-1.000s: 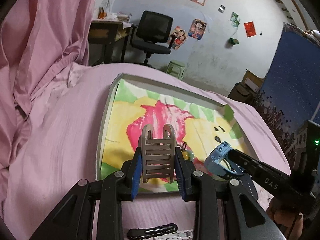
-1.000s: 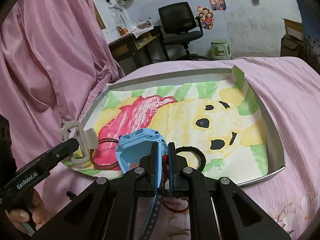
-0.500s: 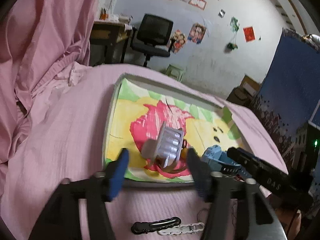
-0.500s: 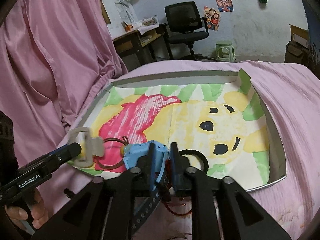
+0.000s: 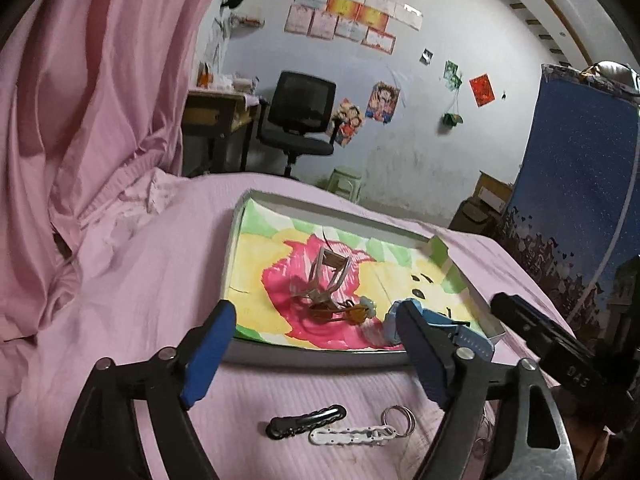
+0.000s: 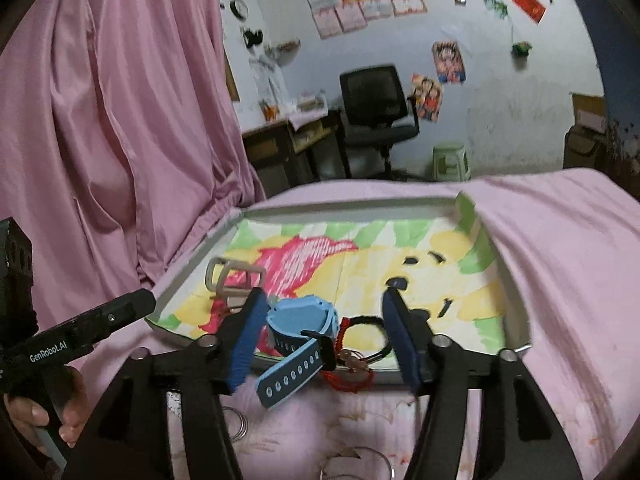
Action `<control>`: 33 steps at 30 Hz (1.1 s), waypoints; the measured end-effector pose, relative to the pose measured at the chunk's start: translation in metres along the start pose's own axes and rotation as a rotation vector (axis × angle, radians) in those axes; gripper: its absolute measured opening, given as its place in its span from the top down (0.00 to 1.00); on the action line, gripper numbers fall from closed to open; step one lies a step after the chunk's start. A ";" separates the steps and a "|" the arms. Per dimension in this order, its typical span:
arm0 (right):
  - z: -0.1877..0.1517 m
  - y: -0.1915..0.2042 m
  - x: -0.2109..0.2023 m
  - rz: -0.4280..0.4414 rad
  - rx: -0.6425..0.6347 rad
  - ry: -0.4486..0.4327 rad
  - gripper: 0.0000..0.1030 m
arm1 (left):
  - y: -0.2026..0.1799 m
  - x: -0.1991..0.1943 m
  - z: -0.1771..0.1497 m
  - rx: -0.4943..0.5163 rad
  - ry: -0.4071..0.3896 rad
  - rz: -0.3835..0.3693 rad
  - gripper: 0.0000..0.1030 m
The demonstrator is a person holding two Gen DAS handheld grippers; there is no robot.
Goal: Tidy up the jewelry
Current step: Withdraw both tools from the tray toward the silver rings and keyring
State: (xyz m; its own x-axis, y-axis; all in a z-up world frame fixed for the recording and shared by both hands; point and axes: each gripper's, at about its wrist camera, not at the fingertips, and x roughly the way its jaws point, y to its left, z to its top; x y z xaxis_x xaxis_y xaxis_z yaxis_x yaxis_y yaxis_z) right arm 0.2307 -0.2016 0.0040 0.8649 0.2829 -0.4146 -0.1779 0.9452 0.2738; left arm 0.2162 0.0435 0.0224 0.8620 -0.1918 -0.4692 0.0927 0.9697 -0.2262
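**Both jaws apart over the tray**

While the left gripper and right gripper have just been opening, nothing is pinched in either. Lying in the tray on the bed are the grey hair claw and, its strap over the rim, the blue watch.

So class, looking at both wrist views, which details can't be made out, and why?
- Blue watch: face hidden, turned away in the right wrist view.
- Grey hair claw: motion-blurred in the left wrist view.
- Metal rings: partly behind the right gripper.
- Black hair tie: partly behind its jaws.
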 end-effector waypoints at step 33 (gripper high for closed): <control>-0.039 -0.001 -0.114 -0.035 -0.123 -0.152 0.02 | -0.025 -0.077 -0.058 0.141 -0.084 0.014 0.00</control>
State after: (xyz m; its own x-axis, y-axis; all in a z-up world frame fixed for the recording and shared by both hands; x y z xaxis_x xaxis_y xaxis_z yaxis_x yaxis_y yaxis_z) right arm 0.1136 -0.2284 0.0169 0.9308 0.2303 -0.2838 -0.1944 0.9695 0.1493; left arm 0.1190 0.0247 0.0147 0.9017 -0.1707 -0.3973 0.1445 0.9849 -0.0952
